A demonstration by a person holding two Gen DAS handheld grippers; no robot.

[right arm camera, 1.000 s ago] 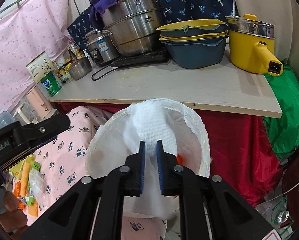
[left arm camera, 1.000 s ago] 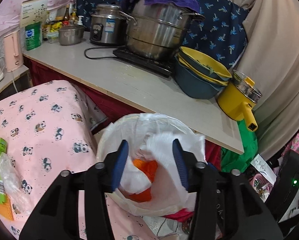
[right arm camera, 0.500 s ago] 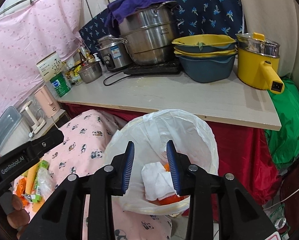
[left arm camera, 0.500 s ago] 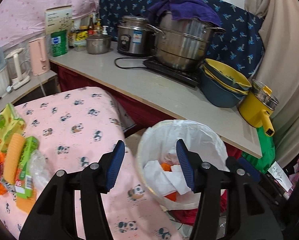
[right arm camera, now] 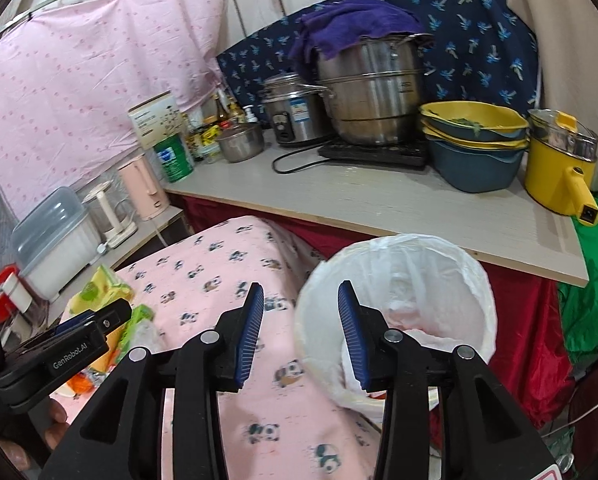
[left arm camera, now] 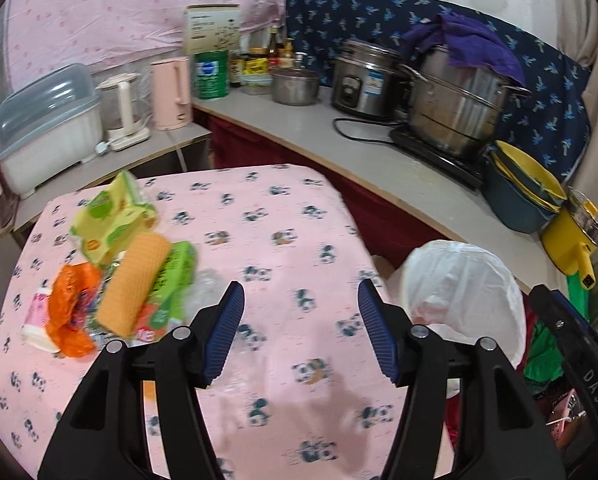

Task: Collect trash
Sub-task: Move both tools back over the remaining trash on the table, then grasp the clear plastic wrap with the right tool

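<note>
**Mia:** Left wrist view shows the left claw with its jaws opening wide. Nothing is between them, just the pink panda cloth on the worktop underneath.

**Ben:** And the right claw?

**Mia:** Its jaws are opening too, and they are empty. It hangs over the near edge of the white bin bag.

**Ben:** Where is the trash?

**Mia:** In a little pile on the cloth, off to the left of the left claw and well apart from the bin bag.

**Ben:** What does it look like?

**Mia:** An orange roll lies on top. A green box is beside it, a crumpled orange wrapper is on the left, and a yellow-green packet is at the back. Some clear plastic sits on the right.

**Ben:** Will it be hard to pick up?

**Mia:** I think it is all light. The wrappers look soft and crinkly, so they may slip. I would pinch a bunched-up part. The box looks stiffer, so I would squeeze its long sides.
</note>
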